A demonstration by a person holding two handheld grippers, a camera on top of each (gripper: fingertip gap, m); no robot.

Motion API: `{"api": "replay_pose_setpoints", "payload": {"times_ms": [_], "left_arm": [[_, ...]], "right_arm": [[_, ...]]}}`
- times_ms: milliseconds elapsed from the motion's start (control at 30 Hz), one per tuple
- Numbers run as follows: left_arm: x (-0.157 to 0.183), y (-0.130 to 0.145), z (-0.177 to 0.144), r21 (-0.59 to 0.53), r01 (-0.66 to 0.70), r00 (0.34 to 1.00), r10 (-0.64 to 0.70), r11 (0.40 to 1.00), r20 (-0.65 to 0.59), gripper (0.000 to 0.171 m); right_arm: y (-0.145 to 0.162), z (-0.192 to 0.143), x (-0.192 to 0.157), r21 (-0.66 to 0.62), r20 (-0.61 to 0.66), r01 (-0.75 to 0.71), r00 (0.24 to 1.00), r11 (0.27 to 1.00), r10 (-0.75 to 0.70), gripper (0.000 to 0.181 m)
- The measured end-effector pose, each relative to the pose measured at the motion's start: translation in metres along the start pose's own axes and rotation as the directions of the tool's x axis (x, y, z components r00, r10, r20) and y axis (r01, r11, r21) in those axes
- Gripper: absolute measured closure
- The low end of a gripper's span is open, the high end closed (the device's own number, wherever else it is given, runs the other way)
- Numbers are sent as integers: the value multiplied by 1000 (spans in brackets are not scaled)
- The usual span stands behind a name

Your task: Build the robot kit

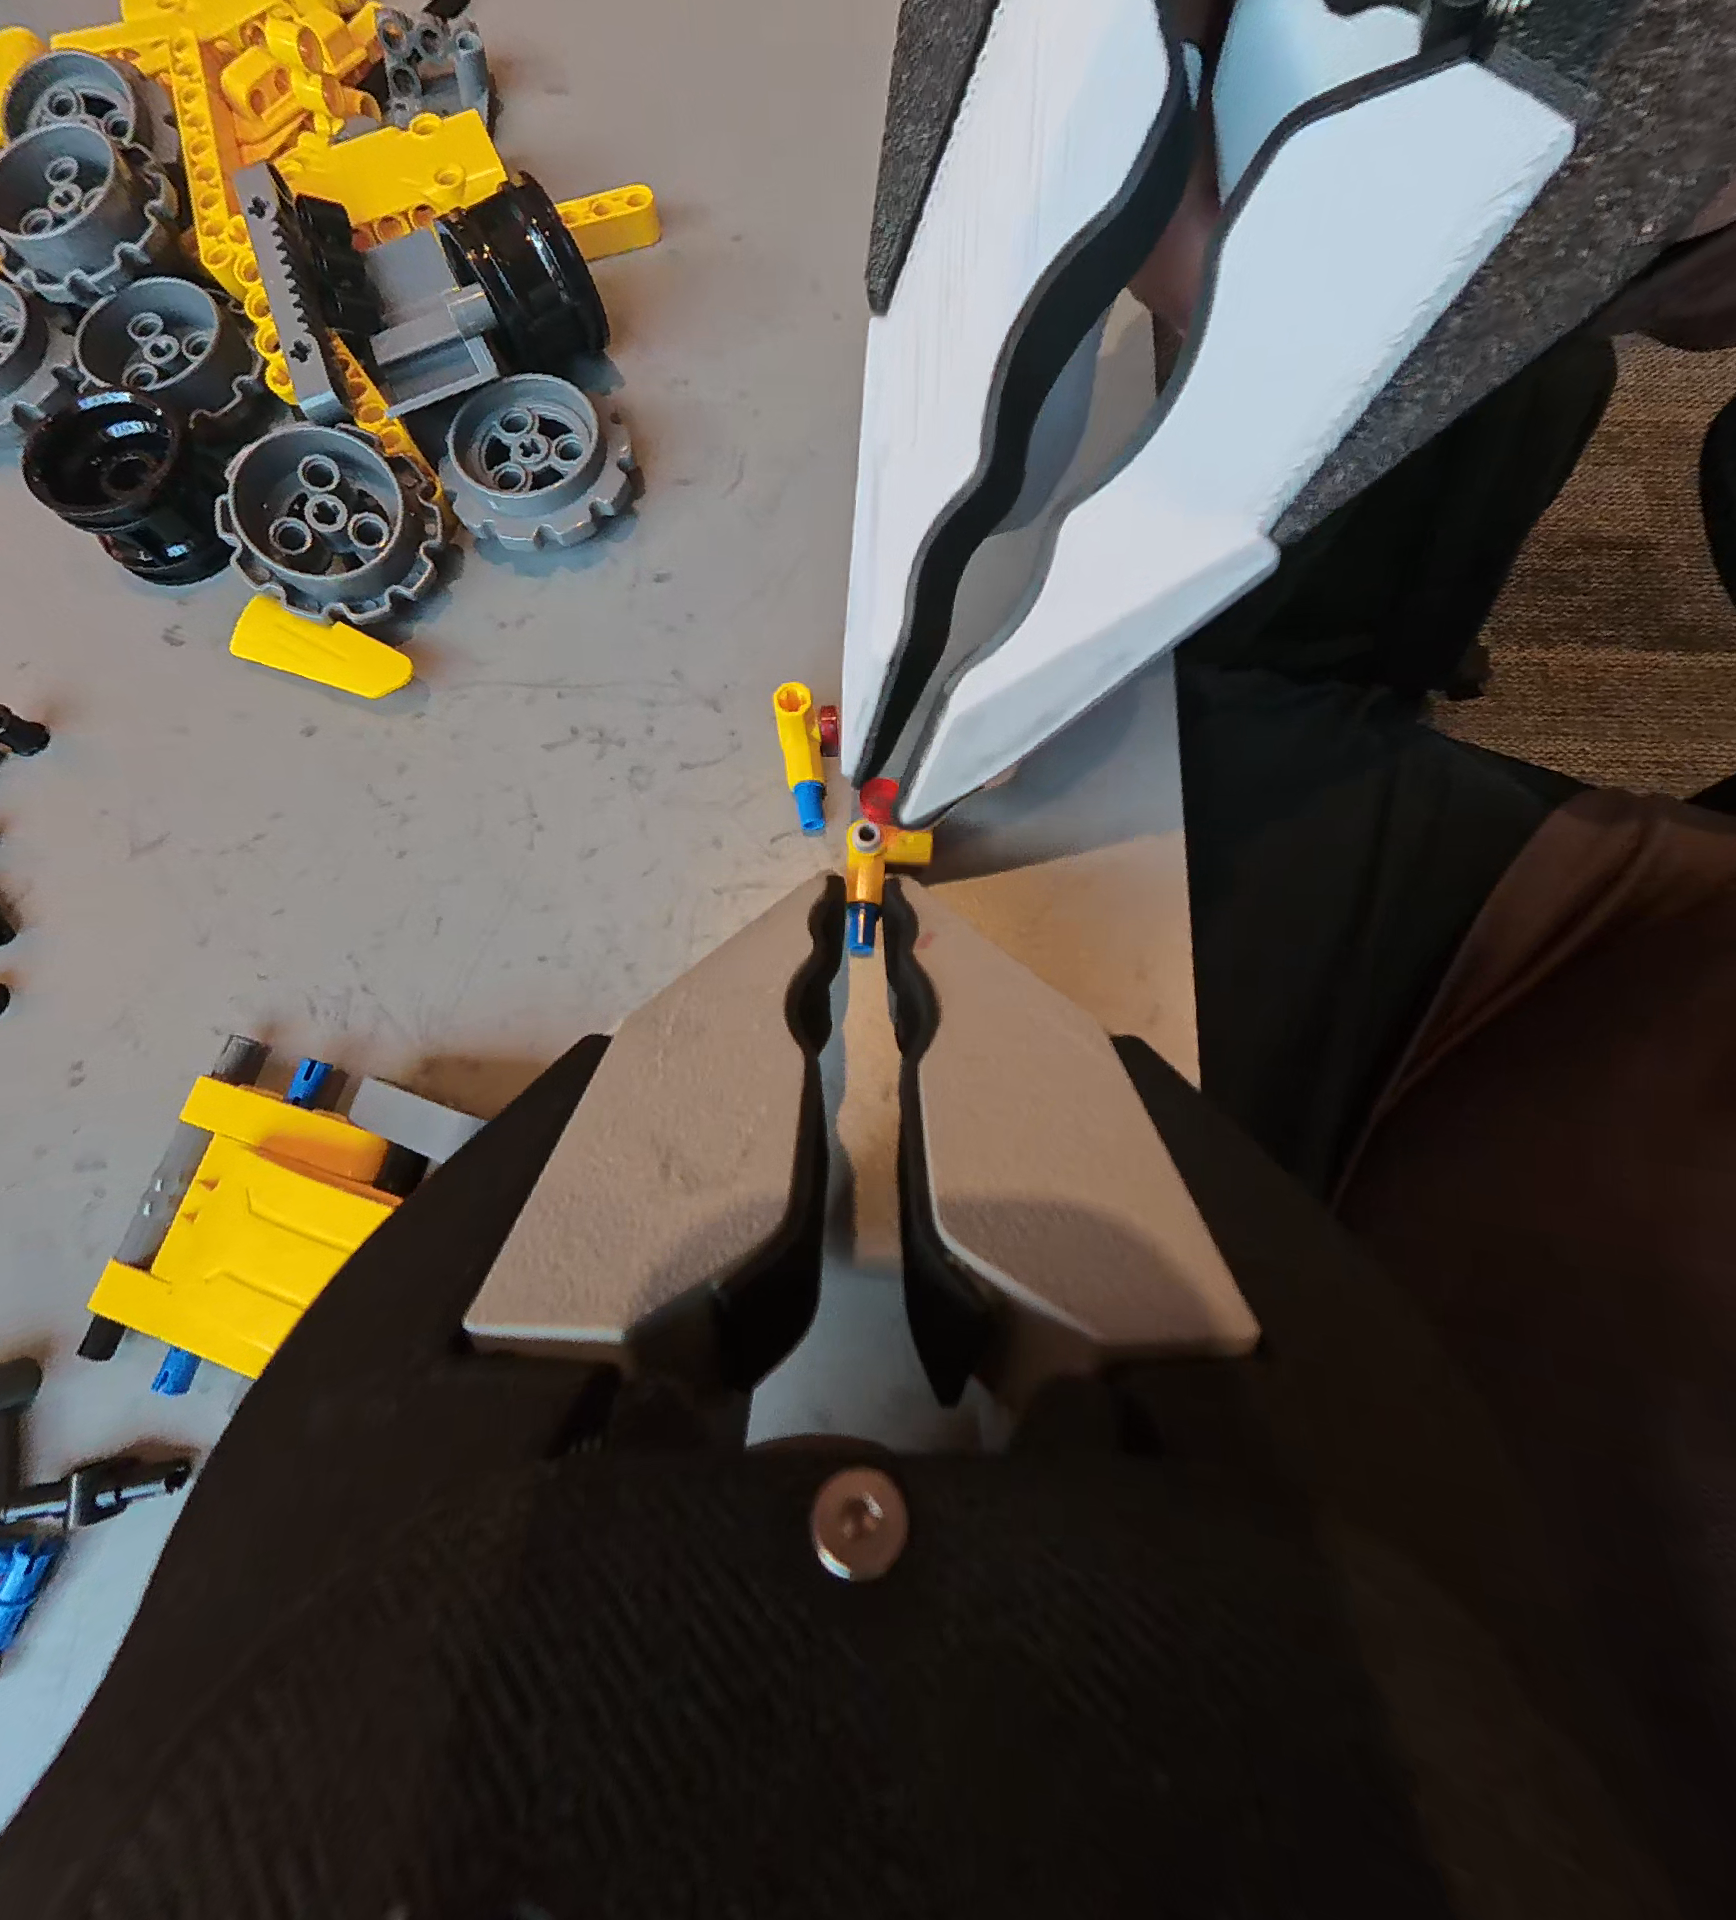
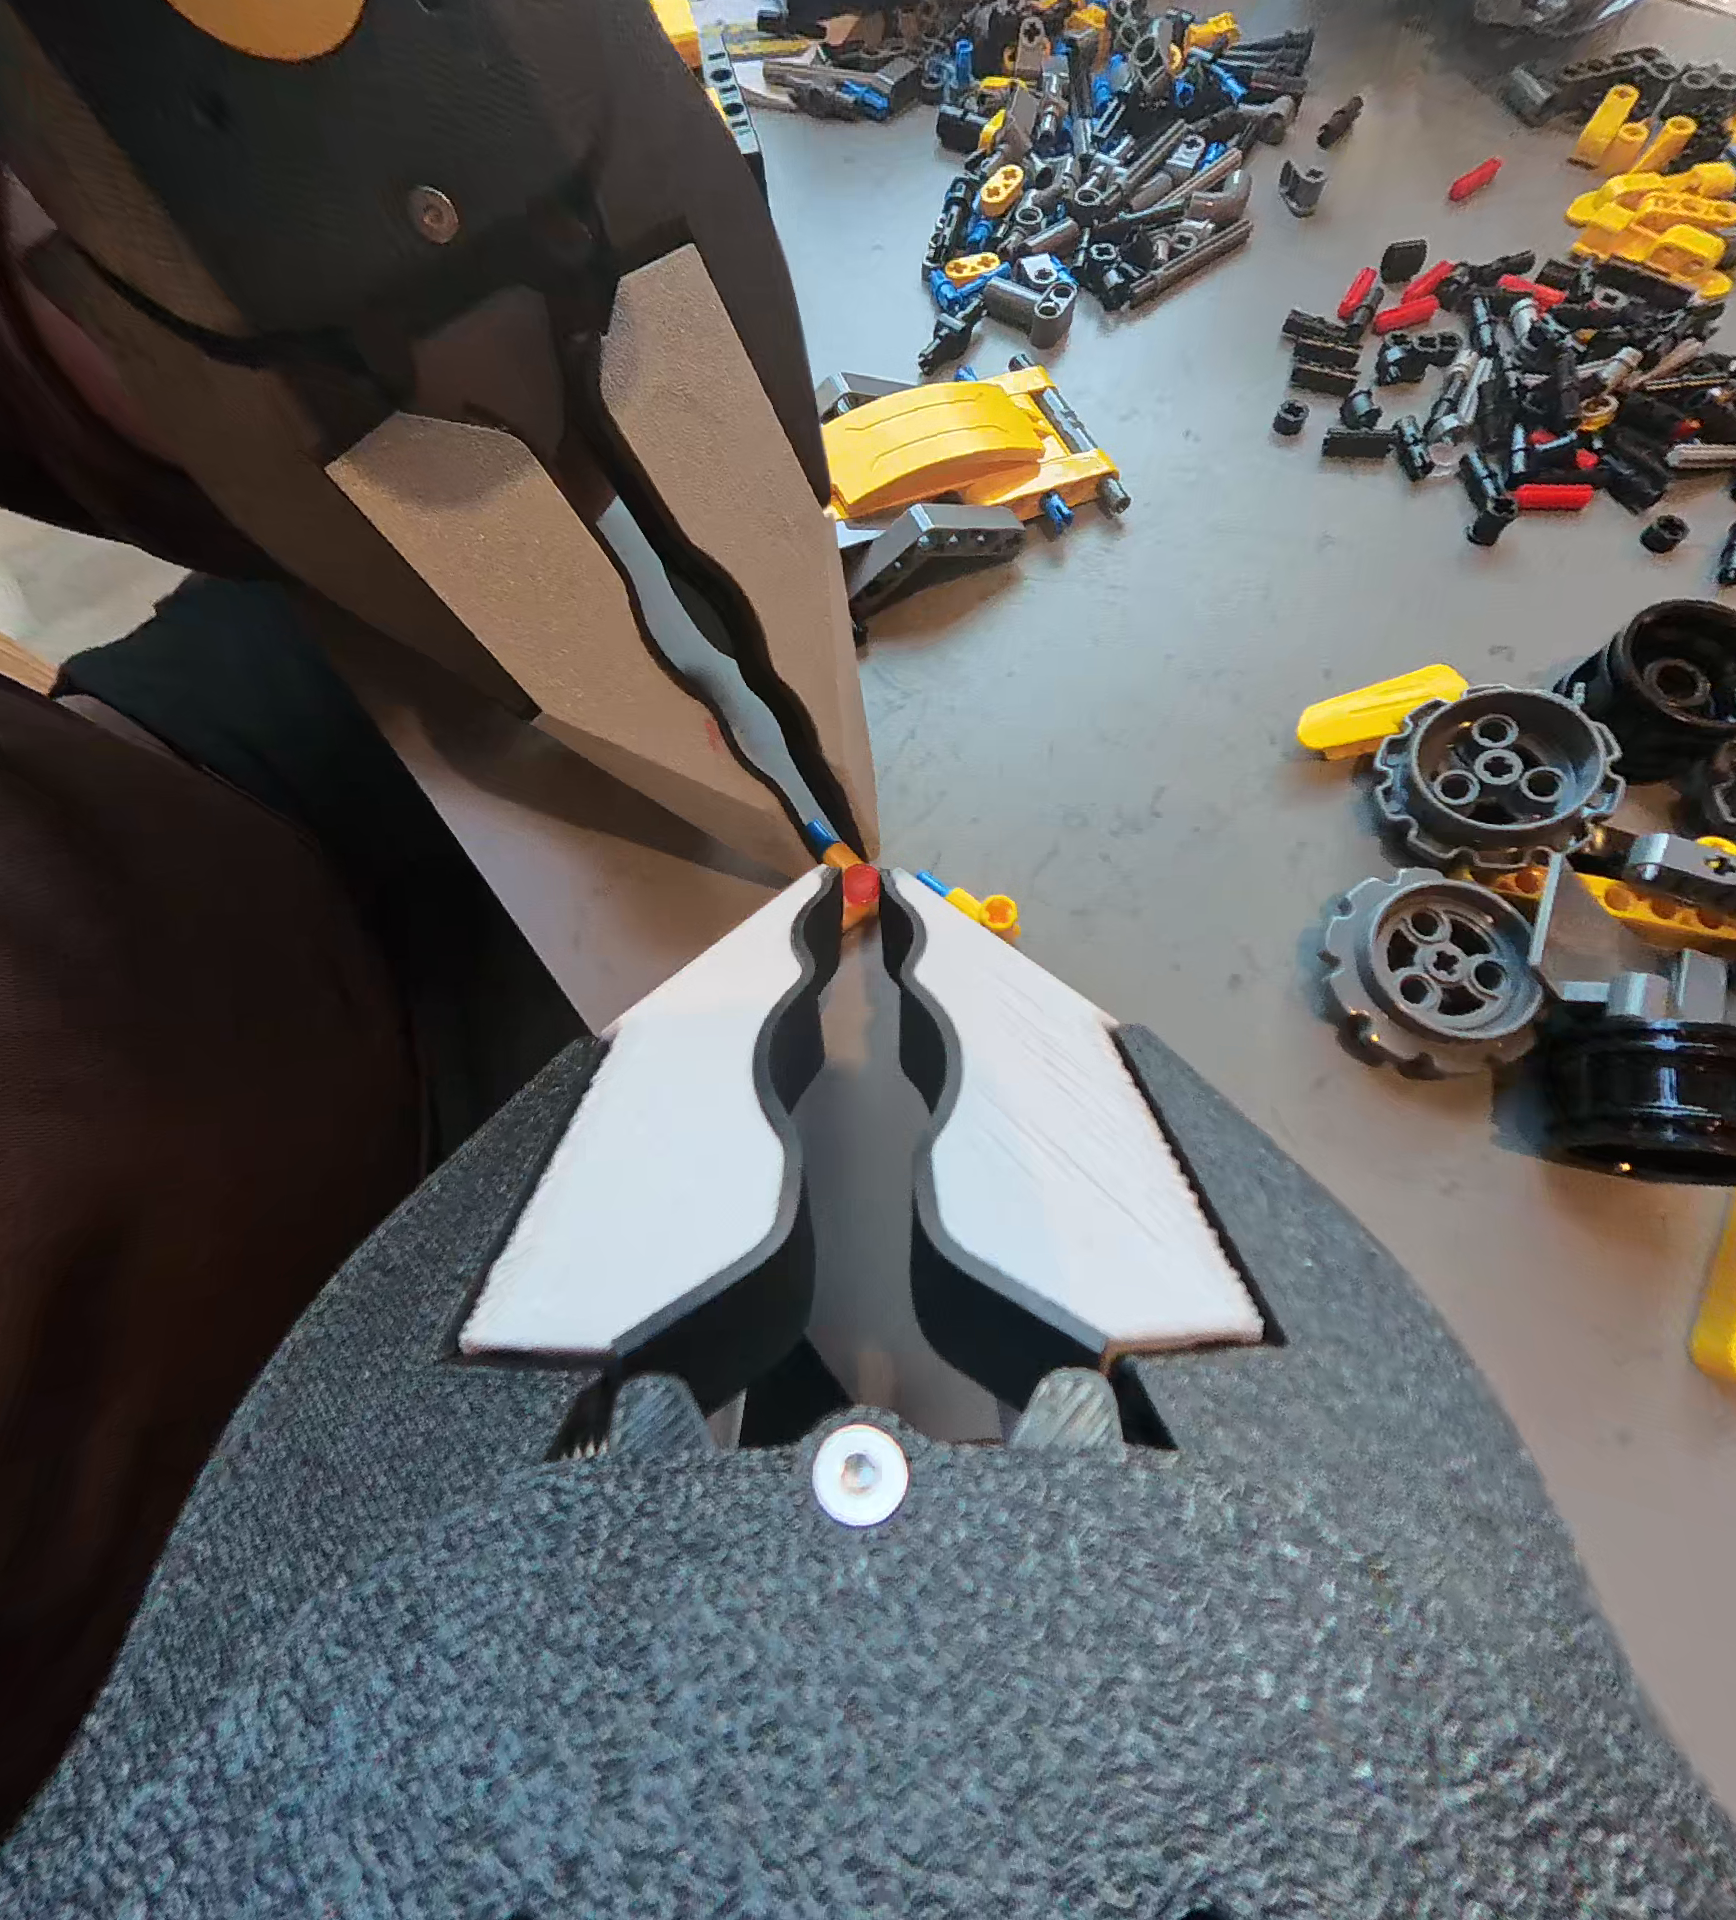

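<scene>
A small yellow connector with a blue pin (image 1: 865, 883) is pinched in the left gripper (image 1: 862, 902), held up off the grey table (image 1: 583, 790), likely so it can meet the red round stud (image 2: 861, 884) nipped in the right gripper (image 2: 860, 902) tip to tip. Just beyond lies a second yellow connector (image 1: 799, 740); farther off, grey wheels (image 1: 324, 514). No legible writing shows.

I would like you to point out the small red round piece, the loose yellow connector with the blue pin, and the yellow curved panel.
red round piece (image 2: 861, 884), right wrist view, its face.
yellow connector (image 1: 797, 730), left wrist view, its barrel.
yellow curved panel (image 2: 931, 434), right wrist view, its top.
</scene>
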State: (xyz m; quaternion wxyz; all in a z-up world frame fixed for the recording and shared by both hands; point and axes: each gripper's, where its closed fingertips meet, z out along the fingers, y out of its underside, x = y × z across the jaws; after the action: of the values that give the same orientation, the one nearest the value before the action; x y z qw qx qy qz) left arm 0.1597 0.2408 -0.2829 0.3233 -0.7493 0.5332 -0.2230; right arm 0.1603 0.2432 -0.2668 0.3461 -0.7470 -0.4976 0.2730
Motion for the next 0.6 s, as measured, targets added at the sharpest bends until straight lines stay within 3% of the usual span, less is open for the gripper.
{"api": "replay_pose_setpoints", "payload": {"times_ms": [600], "left_arm": [[0, -1, 1, 1, -15, 1000, 15, 1000, -1, 168]], "right_arm": [[4, 6, 1, -142, -16, 112, 993, 984, -115, 175]]}}
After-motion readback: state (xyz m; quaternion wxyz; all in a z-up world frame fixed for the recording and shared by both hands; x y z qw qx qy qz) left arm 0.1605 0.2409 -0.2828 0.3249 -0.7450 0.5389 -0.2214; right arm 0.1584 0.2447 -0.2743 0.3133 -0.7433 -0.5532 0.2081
